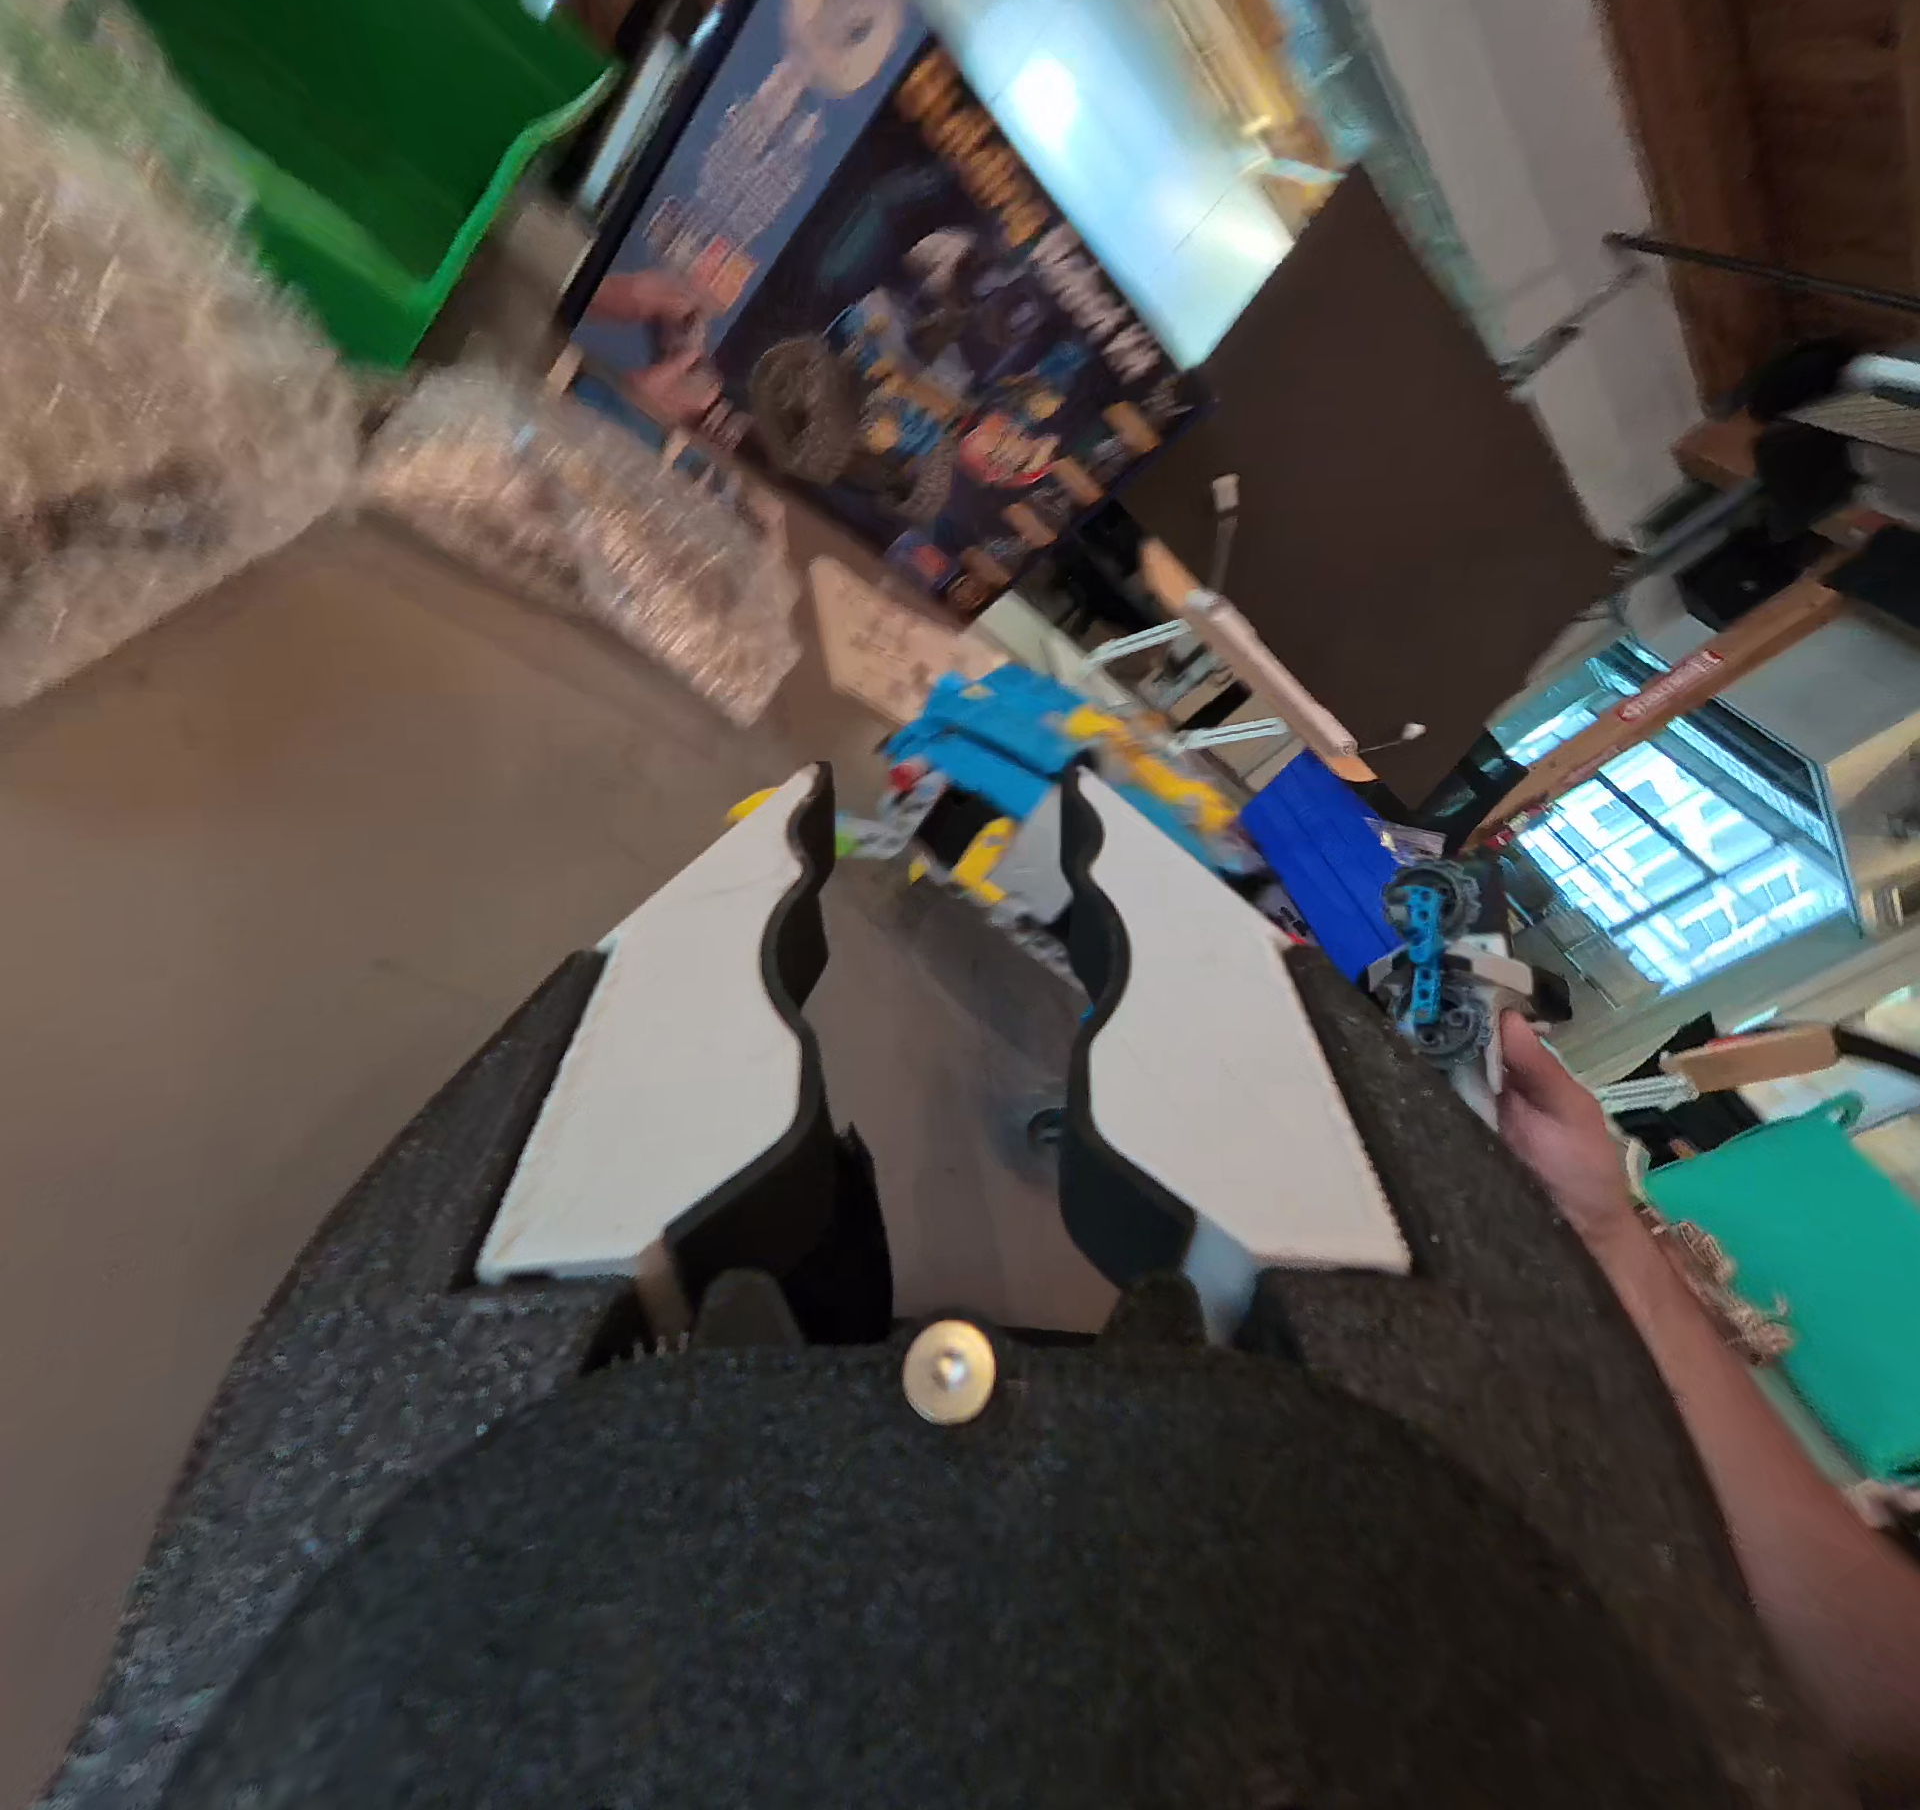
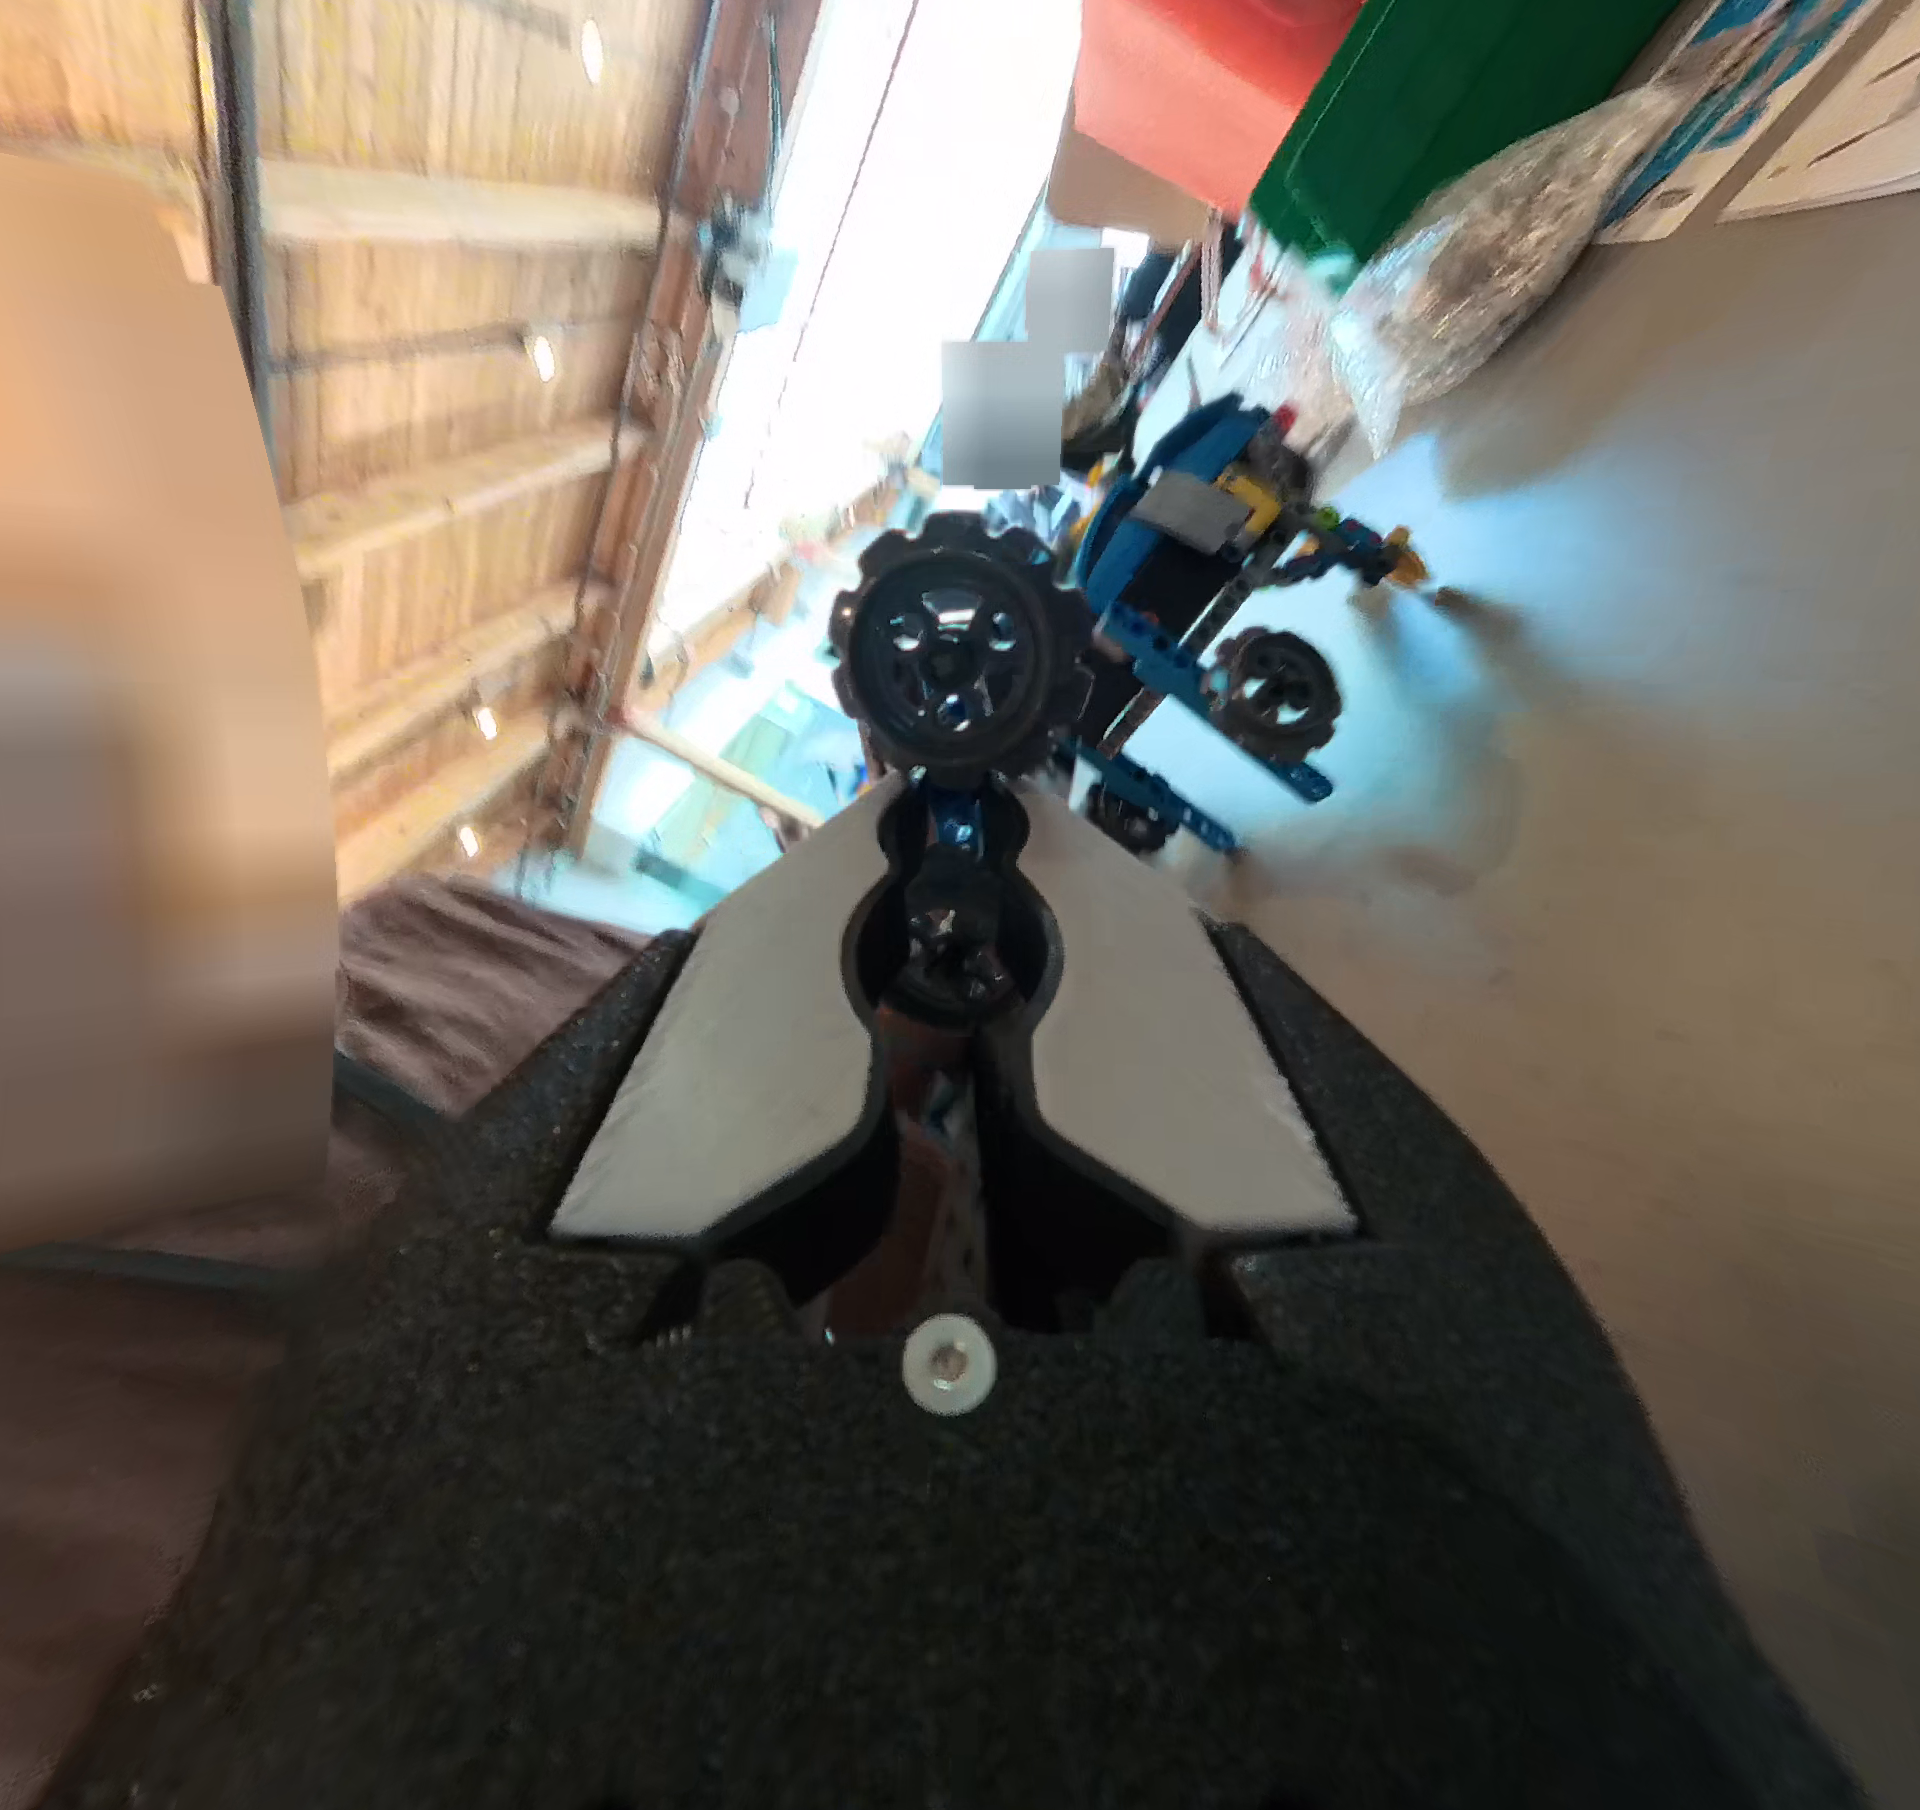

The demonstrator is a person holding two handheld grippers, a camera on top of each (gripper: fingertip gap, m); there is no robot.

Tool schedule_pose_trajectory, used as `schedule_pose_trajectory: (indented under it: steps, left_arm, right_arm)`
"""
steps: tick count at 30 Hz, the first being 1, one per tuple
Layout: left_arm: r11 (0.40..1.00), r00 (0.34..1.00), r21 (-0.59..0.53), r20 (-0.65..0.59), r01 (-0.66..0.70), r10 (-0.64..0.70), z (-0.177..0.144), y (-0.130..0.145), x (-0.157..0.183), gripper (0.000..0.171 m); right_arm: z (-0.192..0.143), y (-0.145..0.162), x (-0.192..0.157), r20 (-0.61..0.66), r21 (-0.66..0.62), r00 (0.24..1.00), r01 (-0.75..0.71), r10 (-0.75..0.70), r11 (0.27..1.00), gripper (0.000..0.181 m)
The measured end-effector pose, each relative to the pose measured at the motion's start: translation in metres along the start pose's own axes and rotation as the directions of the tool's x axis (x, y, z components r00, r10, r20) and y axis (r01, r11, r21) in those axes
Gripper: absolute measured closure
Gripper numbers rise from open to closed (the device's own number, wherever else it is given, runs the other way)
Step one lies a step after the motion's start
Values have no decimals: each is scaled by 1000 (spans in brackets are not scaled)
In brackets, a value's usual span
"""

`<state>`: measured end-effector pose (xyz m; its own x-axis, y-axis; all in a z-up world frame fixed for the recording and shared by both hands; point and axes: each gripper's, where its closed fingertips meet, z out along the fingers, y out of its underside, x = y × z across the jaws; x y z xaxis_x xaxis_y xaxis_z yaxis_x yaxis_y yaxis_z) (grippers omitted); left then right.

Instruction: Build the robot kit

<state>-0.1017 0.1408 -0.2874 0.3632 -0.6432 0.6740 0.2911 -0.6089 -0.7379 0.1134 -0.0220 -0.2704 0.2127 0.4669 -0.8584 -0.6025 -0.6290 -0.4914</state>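
My right gripper point(image 2: 961, 799) is shut on a small wheel assembly: a blue beam point(image 2: 956, 820) with a black knobbly wheel point(image 2: 956, 669) sticking out past the fingertips. The same assembly point(image 1: 1439, 960) shows at the right of the left wrist view, held above the table. My left gripper point(image 1: 945, 804) is open and empty, pointing toward a blue and yellow brick-built vehicle point(image 1: 1018, 773) on the table. That vehicle point(image 2: 1195, 555) also shows in the right wrist view, with a black wheel point(image 2: 1273, 690) on its blue frame. Both views are tilted and blurred.
A beige table point(image 1: 312, 877) carries clear plastic bags of parts point(image 1: 582, 524), a green bin point(image 1: 343, 98), a large dark picture box point(image 1: 883, 306) and a blue box point(image 1: 1320, 846). A person's forearm point(image 1: 1683, 1345) is at the right. A red bin point(image 2: 1216, 25) stands beyond the green one.
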Motion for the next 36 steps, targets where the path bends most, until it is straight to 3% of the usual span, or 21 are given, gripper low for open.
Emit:
schedule_pose_trajectory:
  steps: [3,6,8,11,15,19,23,27,32,36]
  left_arm:
    - [983,979,66,-103,-170,176,-7,-2,49,129]
    - [947,908,-99,-329,-306,260,5,47,127,130]
    - [915,879,-280,-456,-291,140,12,89,165,125]
    - [887,816,-442,-557,-133,-155,12,120,200,121]
    - [822,727,-567,-540,58,-424,12,135,207,125]
    - [840,705,-542,-583,32,-404,7,141,214,158]
    - [832,715,-550,-555,68,-425,9,138,211,158]
    - [832,714,-535,-524,149,-465,15,126,201,159]
    - [829,697,-523,-518,200,-495,19,118,196,159]
    - [829,686,-520,-527,205,-501,18,117,198,159]
  right_arm:
    - [14,19,-16,34,-128,994,106,-103,986,172]
    - [30,51,-30,101,-264,981,188,-167,946,172]
    - [39,68,-40,148,-311,972,220,-181,925,173]
    - [44,83,-52,207,-341,962,240,-176,909,171]
    - [49,95,-58,236,-369,958,244,-164,897,171]
    - [53,105,-57,228,-408,957,262,-181,875,171]
    - [55,99,-53,201,-383,964,238,-171,892,165]
    - [56,93,-49,175,-351,959,274,-225,895,146]
    - [57,102,-28,85,-415,925,371,-370,831,131]
    - [61,108,-30,102,-422,900,426,-425,801,136]
